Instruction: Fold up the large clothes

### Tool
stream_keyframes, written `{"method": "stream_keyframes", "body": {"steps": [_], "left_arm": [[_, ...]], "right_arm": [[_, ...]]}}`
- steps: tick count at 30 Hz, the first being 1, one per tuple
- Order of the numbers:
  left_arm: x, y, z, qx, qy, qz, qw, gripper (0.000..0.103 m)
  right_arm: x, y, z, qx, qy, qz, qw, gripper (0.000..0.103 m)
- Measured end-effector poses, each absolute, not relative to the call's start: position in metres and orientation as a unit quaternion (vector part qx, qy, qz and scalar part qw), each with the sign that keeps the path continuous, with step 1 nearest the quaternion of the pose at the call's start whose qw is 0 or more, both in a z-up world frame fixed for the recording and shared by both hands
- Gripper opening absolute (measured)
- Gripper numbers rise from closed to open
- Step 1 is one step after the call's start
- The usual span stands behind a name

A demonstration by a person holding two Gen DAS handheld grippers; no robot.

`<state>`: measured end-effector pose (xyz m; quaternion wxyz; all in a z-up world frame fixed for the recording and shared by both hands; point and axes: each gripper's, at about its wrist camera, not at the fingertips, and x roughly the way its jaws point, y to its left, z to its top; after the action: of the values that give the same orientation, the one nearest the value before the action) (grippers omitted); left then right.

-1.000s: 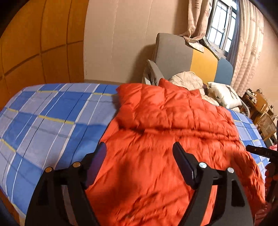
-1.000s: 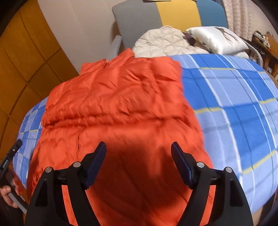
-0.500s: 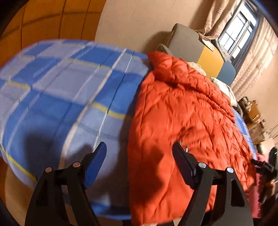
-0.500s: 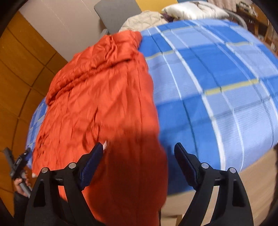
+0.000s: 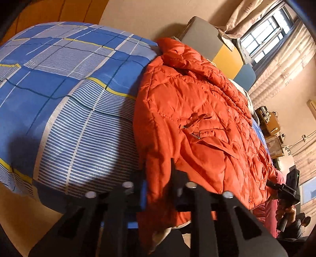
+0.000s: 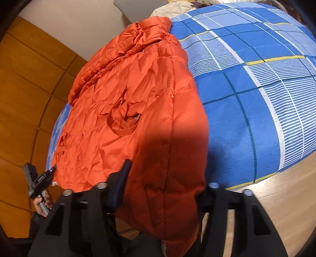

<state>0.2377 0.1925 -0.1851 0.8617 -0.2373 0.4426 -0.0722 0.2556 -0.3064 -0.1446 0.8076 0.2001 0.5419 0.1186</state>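
Observation:
An orange puffer jacket (image 5: 197, 118) lies spread along a bed, its bottom hem hanging over the near edge; it also fills the right wrist view (image 6: 126, 110). My left gripper (image 5: 158, 181) is shut on the hem at the jacket's left corner. My right gripper (image 6: 164, 187) has its jaws on either side of the hem's right corner, a thick bunch of fabric between them; the right finger is hidden behind the cloth. Each gripper shows at the edge of the other's view (image 5: 286, 191) (image 6: 37, 181).
The bed has a blue checked sheet (image 5: 65, 94) (image 6: 256, 98). A grey, yellow and blue headboard (image 5: 227, 57) stands at the far end with a beige quilted garment (image 6: 173, 6). Wood-panelled wall (image 6: 29, 89) on one side, window and curtains (image 5: 276, 39) on the other. Wooden floor (image 6: 286, 197) below.
Both grippers dropped from above the jacket to the bed's near edge. The left went from open to shut on the hem; the right closed partly around the other hem corner.

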Motion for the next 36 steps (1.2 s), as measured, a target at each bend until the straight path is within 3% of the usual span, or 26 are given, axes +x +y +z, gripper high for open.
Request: {"method": "stream_keyframes", "body": {"steps": [3, 7, 22, 36], "left_arm": [[0.233, 0.188, -0.178, -0.221, 0.438, -0.076, 0.868, 0.007], [0.219, 0.189, -0.167, -0.211, 0.433, -0.085, 0.872, 0.006], [0.173, 0.209, -0.127, -0.259, 0.403, -0.126, 0.869, 0.005], [0.253, 0.222, -0.062, -0.296, 0.348, -0.153, 0.876, 0.006]], "right_arm": [[0.251, -0.302, -0.137, 0.185, 0.536, 0.127, 0.814, 0.023], [0.242, -0.301, -0.124, 0.164, 0.535, 0.138, 0.817, 0.017], [0.219, -0.305, -0.053, 0.137, 0.509, 0.19, 0.828, 0.014], [0.304, -0.315, -0.004, 0.209, 0.429, 0.2, 0.855, 0.014]]}}
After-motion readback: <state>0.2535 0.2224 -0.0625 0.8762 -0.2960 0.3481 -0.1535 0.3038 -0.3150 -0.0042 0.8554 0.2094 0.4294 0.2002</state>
